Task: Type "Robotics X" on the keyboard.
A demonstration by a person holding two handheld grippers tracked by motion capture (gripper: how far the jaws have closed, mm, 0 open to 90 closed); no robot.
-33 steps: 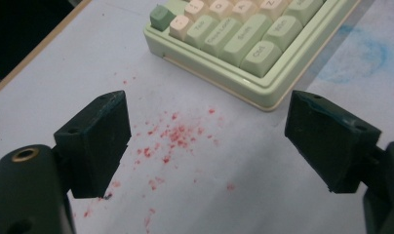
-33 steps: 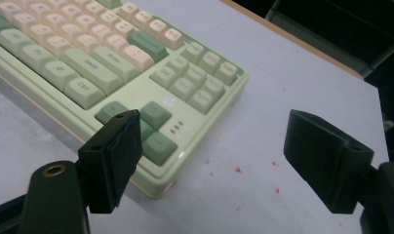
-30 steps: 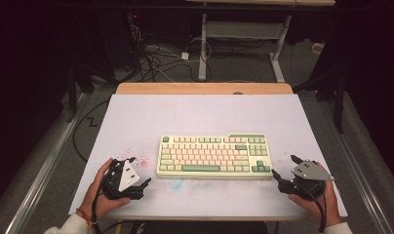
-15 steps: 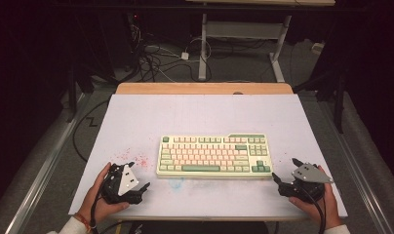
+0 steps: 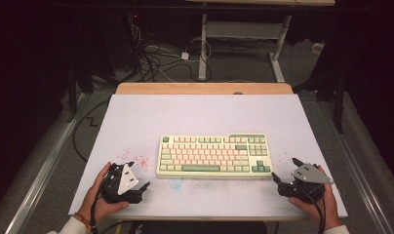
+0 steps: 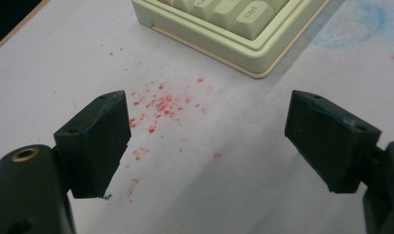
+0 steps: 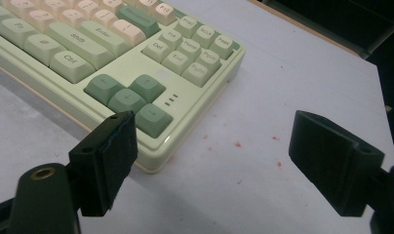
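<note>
1. Keyboard [image 5: 213, 154]: a pale green and cream keyboard lies flat near the middle of the white table [image 5: 205, 114], its long side running left to right, closer to the near edge than the far one. Nothing grips or touches it.
2. Left gripper [image 5: 139, 176]: held low over the near left part of the table, just left of the keyboard's near left corner. Its jaws stand wide apart with nothing between them; in the left gripper view they frame bare tabletop and a scatter of red specks [image 6: 161, 105].
3. Right gripper [image 5: 285, 169]: held at the near right, just beside the keyboard's near right corner. Its jaws are also wide and empty; in the right gripper view one jaw overlaps the arrow keys [image 7: 129, 95], but contact cannot be confirmed.
4. Progress: judging by this layout, work on the keyboard has not begun. Both grippers flank its two near corners as if preparing to take hold, so closing in, gripping and any moving all remain.
5. Background: cables [image 5: 151, 56] lie on the floor beyond the far edge.
</note>
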